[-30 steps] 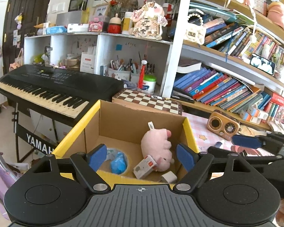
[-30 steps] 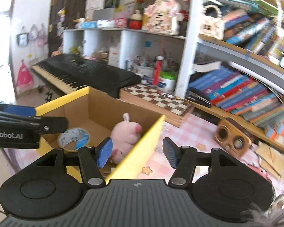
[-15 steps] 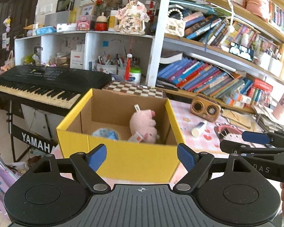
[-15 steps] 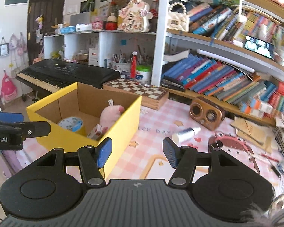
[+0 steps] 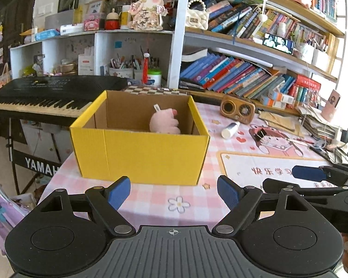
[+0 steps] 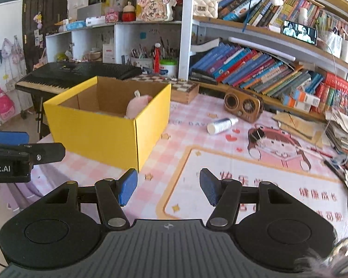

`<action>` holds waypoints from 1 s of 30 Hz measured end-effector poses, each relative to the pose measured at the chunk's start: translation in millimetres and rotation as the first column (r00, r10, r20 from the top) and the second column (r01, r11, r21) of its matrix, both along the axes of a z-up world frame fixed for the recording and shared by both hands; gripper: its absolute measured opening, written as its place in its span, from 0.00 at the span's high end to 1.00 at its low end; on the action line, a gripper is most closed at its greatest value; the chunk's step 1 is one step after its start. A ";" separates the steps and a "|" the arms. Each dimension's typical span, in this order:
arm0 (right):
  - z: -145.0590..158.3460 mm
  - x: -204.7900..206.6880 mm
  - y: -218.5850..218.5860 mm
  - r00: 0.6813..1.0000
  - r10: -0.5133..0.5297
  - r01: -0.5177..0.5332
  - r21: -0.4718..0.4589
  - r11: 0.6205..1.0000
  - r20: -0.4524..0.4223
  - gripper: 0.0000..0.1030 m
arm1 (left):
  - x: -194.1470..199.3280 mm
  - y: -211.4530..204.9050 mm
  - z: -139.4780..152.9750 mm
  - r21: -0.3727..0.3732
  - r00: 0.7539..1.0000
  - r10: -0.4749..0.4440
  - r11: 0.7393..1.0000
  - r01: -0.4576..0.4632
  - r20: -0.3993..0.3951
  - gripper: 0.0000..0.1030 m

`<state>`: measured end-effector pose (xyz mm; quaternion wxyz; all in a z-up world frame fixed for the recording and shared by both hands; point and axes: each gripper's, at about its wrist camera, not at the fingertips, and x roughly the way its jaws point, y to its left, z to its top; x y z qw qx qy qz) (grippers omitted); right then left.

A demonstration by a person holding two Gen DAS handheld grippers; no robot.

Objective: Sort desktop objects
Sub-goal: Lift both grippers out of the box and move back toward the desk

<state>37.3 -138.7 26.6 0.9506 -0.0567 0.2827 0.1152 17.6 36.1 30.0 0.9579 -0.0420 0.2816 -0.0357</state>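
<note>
Both tools are drawing back from the yellow box (image 5: 139,153), which a second ago was filling the lower frame with its inside showing; now it is sitting in the middle of the left wrist view with the pink checked surface (image 5: 181,199) lying bare in front of it. The left tool (image 5: 174,193) is standing with its jaws wide apart and nothing between them; the right tool (image 6: 168,190) is also standing apart, more narrowly, and empty.

A pink plush toy (image 5: 163,121) is lying inside the box, so that drop looks done, and the hands seem to be turning toward the next loose item. The likeliest one is the white bottle (image 6: 221,125), lying on its side right of the box, just in front of the wooden radio (image 6: 242,106). Taking it would call for reaching toward centre frame and closing across its narrow body.

A black binder clip (image 6: 256,135) is lying near the bottle, with paper stacks at the right edge. Nothing is blocking the way.
</note>
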 end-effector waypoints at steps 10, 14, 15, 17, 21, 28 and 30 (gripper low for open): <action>-7.6 -23.9 3.6 0.999 -0.029 0.029 0.009 1.000 -0.021 0.40 | -15.3 -2.4 -8.2 0.017 0.999 -0.030 0.999 0.030 -0.034 0.18; -11.0 -27.9 2.4 0.998 -0.044 0.044 0.016 0.999 -0.040 0.40 | -18.9 -3.7 -11.1 0.027 0.998 -0.044 0.999 0.045 -0.047 0.18; -11.5 -28.6 1.9 0.998 -0.049 0.049 0.019 0.999 -0.045 0.40 | -19.4 -4.2 -11.2 0.029 0.998 -0.047 0.998 0.049 -0.049 0.18; -12.5 -30.7 1.4 0.997 -0.056 0.057 0.019 0.998 -0.050 0.40 | -20.0 -5.1 -11.5 0.031 0.997 -0.053 0.998 0.054 -0.053 0.18; -14.0 -34.7 2.0 0.997 -0.054 0.055 0.014 0.998 -0.055 0.39 | -21.0 -8.0 -11.7 0.033 0.996 -0.069 0.997 0.071 -0.051 0.18; -17.4 -42.1 -7.2 0.994 -0.093 0.094 0.004 0.996 -0.058 0.39 | -17.4 -19.4 -14.8 0.029 0.990 -0.126 0.991 0.128 -0.057 0.18; -17.9 -43.0 -12.4 0.991 -0.120 0.121 0.007 0.993 -0.059 0.39 | -14.7 -23.3 -15.0 0.030 0.987 -0.147 0.988 0.149 -0.057 0.18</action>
